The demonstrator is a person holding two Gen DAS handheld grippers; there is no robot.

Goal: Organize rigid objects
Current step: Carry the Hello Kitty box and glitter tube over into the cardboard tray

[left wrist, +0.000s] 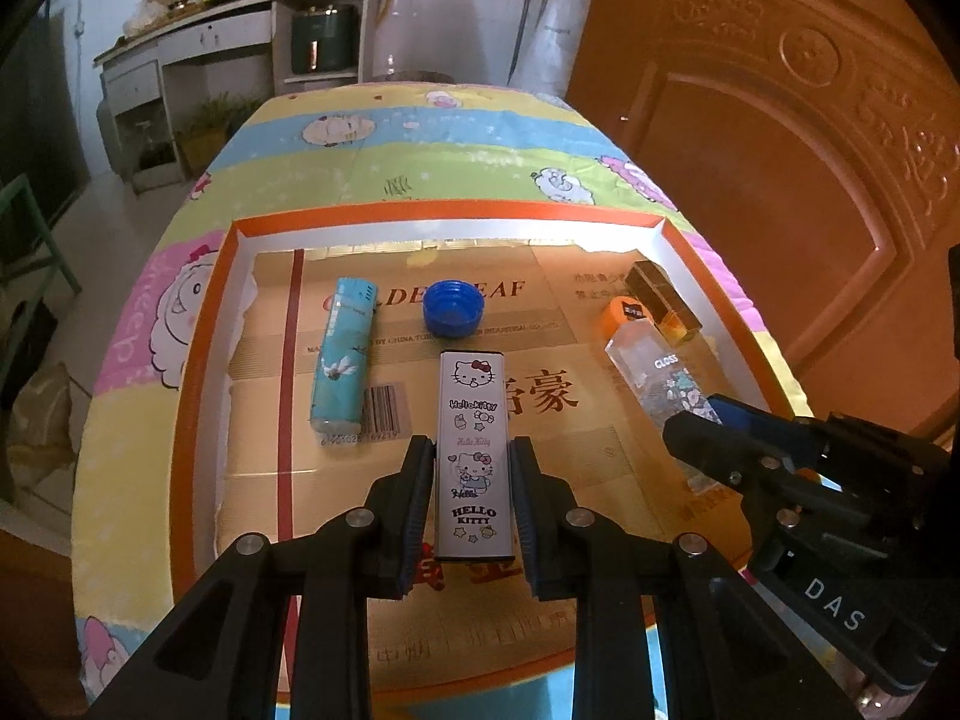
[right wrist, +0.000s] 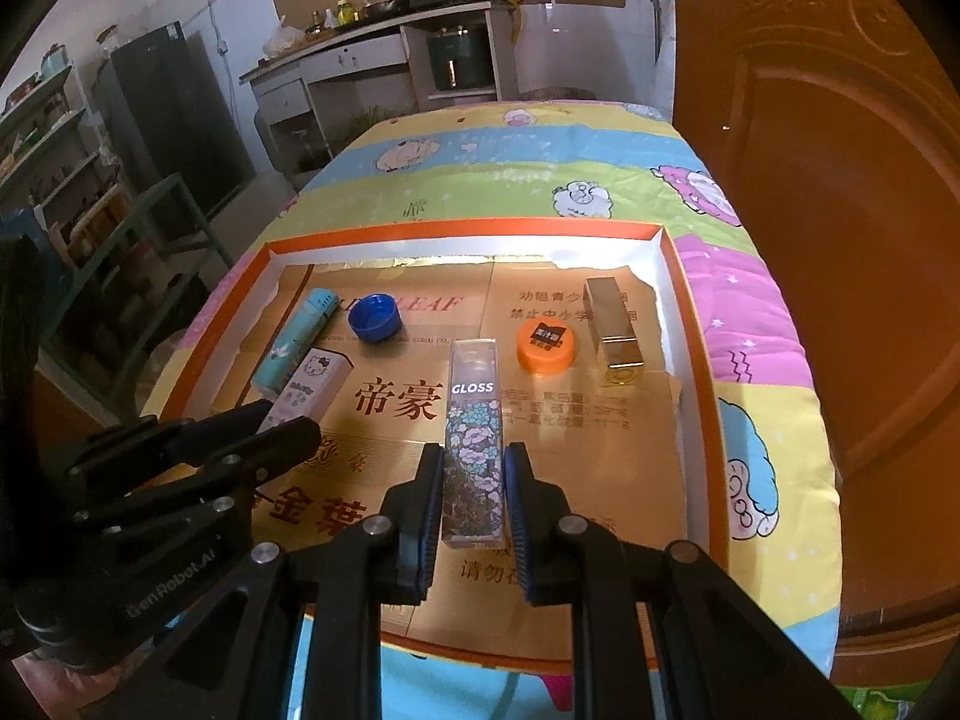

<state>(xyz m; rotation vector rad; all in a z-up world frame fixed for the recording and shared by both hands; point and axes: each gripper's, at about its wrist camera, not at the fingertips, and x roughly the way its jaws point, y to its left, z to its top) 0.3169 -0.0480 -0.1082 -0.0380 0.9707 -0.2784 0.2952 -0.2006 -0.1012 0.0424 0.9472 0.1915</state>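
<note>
Your left gripper point(left wrist: 472, 474) has its jaws on either side of the Hello Kitty lighter point(left wrist: 474, 450), the pads right against its long edges, so it looks gripped; the lighter lies flat near the middle of the orange-rimmed tray point(left wrist: 198, 324), its near end between the pads. Your right gripper point(right wrist: 474, 483) likewise straddles the clear GLOSS box point(right wrist: 474, 414), the left pad touching it, while a thin gap seems to remain at the right pad, so a firm hold is hard to confirm.

From the left wrist view, the right gripper covers the near end of the GLOSS box; from the right wrist view, your left gripper hides the lower half of the Hello Kitty lighter.

Toward the tray's far left corner lies the teal lighter point(left wrist: 342, 354), with the blue bottle cap point(left wrist: 453, 309) just beside it. Toward the far right corner sit the orange cap point(right wrist: 547, 346) and the gold lipstick case point(right wrist: 615, 324), near each other but apart. The blue cap covers part of the printed lettering on the cardboard liner point(right wrist: 396, 402). The tray rests on a counter under a sheep-print cloth point(right wrist: 480, 180), whose near edge is cut off.
</note>
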